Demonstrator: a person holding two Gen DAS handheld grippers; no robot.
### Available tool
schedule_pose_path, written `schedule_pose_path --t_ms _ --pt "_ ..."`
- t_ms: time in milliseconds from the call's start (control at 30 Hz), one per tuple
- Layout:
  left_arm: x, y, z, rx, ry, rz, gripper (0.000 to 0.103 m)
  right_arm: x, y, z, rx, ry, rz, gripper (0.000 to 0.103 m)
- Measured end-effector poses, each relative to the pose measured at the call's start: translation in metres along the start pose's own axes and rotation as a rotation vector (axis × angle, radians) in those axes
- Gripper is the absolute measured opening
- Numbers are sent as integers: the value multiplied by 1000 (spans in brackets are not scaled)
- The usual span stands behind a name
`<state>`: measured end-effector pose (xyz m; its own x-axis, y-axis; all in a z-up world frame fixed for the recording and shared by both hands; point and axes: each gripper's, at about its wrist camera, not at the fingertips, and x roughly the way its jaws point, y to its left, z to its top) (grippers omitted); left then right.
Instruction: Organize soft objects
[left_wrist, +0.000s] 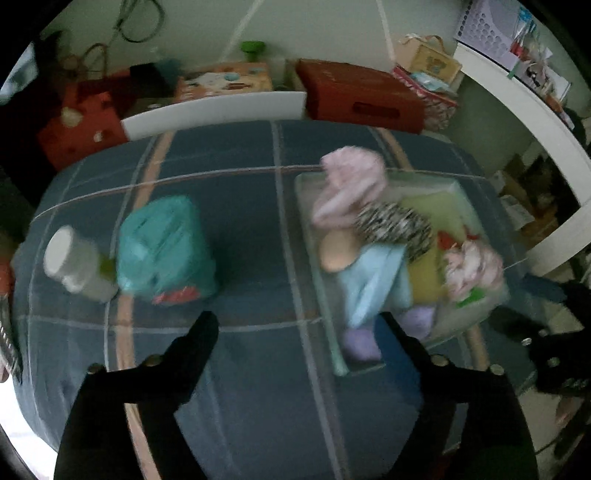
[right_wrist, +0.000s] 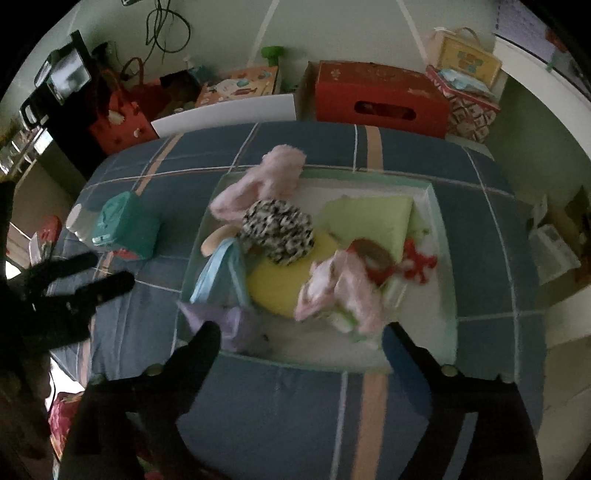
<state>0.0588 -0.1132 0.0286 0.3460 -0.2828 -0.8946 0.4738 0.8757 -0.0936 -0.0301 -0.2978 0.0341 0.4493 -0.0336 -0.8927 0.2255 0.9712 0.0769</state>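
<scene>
A shallow pale-green tray (right_wrist: 439, 229) lies on the blue plaid bed and also shows in the left wrist view (left_wrist: 321, 280). It holds a pink plush (right_wrist: 266, 181), a black-and-white knit ball (right_wrist: 277, 230), a yellow cushion (right_wrist: 280, 284), a green pillow (right_wrist: 369, 218), a light-blue cloth (right_wrist: 218, 269), a purple cloth (right_wrist: 229, 325) and a pink cloth (right_wrist: 340, 291). A teal soft bag (left_wrist: 166, 247) lies on the bed left of the tray. My left gripper (left_wrist: 299, 328) is open above the bed between the bag and the tray. My right gripper (right_wrist: 301, 336) is open above the tray's near edge.
A white jar (left_wrist: 74, 262) lies beside the teal bag. A white footboard (left_wrist: 218, 110), red boxes (right_wrist: 380, 96) and bags stand beyond the bed's far edge. A white shelf (left_wrist: 535, 110) stands at the right. The left gripper shows as a dark shape (right_wrist: 74, 284) in the right view.
</scene>
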Motion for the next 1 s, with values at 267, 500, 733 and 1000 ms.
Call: schedule_pose_path --t_ms 267,500,733,1000 --pt "-9 10 -52 22 -64 96 91 -4 34 -45 42 -75 5 103" --pt "-19 29 -78 -13 -70 154 91 -7 61 -65 36 -107 -45 103" --pt "-24 46 -94 -60 -70 226 91 -4 76 -76 56 -118 -41 103" --pt "-24 54 -111 -73 -84 275 91 5 80 -86 73 -103 -57 103"
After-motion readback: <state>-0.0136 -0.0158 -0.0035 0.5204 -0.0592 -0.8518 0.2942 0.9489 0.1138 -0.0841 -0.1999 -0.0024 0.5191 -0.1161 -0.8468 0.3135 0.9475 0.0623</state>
